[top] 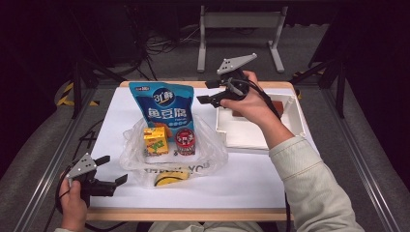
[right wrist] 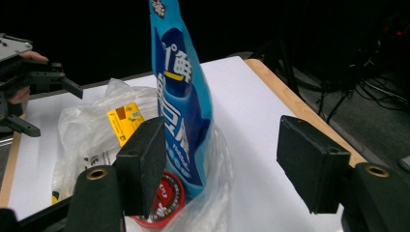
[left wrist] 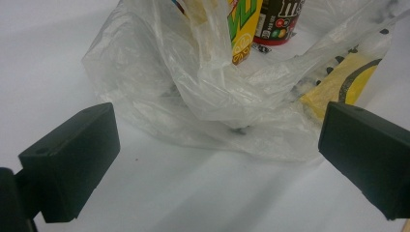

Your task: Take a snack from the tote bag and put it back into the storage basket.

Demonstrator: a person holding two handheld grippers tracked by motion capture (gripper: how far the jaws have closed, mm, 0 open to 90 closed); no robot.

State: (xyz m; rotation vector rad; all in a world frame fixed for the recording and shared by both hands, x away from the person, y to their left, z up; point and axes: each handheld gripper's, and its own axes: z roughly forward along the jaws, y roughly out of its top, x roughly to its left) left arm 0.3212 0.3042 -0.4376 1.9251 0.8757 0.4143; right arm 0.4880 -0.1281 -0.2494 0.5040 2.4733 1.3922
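1. The right gripper [top: 209, 92] is hanging in the air above the far side of the table [top: 251, 174], its jaws standing apart with nothing between them.
2. It is sitting just to the right of the blue snack pouch [top: 168, 105], not touching it, in the high view.
3. In the right gripper view, that same blue snack pouch [right wrist: 183, 116] is standing upright just beyond the left jaw, clear of both pads.
4. The pouch is standing inside the clear plastic bag [top: 208, 154], at the bag's far edge near the middle of the table.
5. A yellow drink carton [top: 155, 140] and a red can [top: 185, 141] are standing side by side in the bag, just in front of the pouch.
6. A yellow packet [top: 170, 179] is lying flat at the bag's near edge.
7. The left gripper [top: 112, 170] is waiting at the table's near left corner, jaws wide apart and holding nothing.
8. Its own view is looking at the crumpled bag [left wrist: 203, 106], which is lying beyond the jaws, apart from them.
9. A white tray [top: 296, 116] is sitting on the right of the table, under the right hand [top: 249, 104].
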